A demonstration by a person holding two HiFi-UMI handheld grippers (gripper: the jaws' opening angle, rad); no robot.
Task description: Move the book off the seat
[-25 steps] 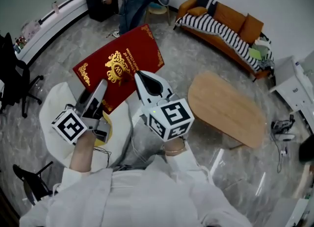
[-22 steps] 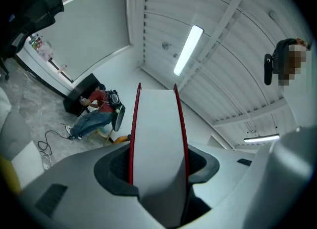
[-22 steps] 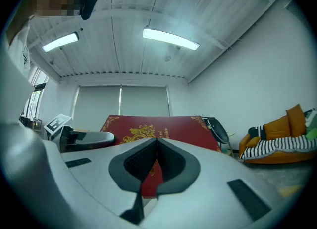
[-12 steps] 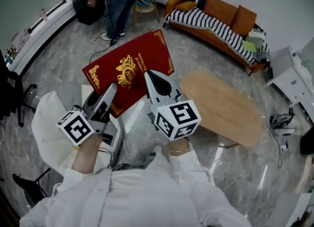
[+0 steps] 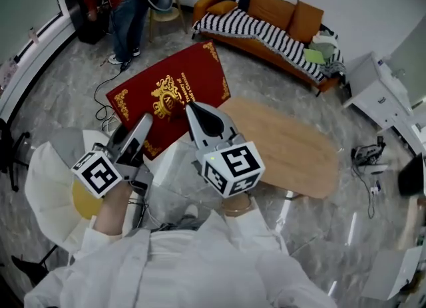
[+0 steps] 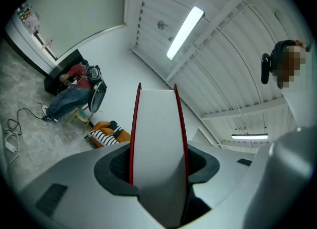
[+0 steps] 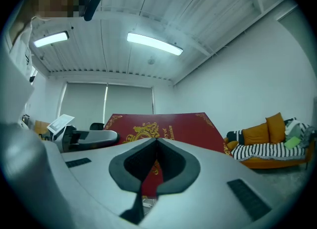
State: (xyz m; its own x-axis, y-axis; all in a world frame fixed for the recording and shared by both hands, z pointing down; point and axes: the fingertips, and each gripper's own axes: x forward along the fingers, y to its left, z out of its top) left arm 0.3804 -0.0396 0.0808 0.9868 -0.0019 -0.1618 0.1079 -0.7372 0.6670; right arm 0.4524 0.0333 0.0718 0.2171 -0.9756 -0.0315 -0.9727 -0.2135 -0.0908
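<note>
A large red book (image 5: 170, 94) with gold print hangs in the air, held flat between both grippers, in front of the white seat (image 5: 46, 180). My left gripper (image 5: 136, 137) is shut on its near left edge; in the left gripper view the white page block (image 6: 157, 134) with red covers fills the jaws (image 6: 157, 166). My right gripper (image 5: 203, 124) is shut on the near right edge. In the right gripper view the red cover (image 7: 168, 126) runs into the closed jaws (image 7: 156, 146).
A yellow cushion (image 5: 83, 200) lies on the white seat. An oval wooden table (image 5: 286, 144) stands just right of the book. Behind it is an orange sofa (image 5: 266, 24) with a striped blanket. A person (image 5: 123, 0) stands at the back left. Cables (image 5: 106, 87) lie on the floor.
Both grippers have carried the book to the right, away from the white seat and nearer the wooden table. The grip on the book is unchanged.
</note>
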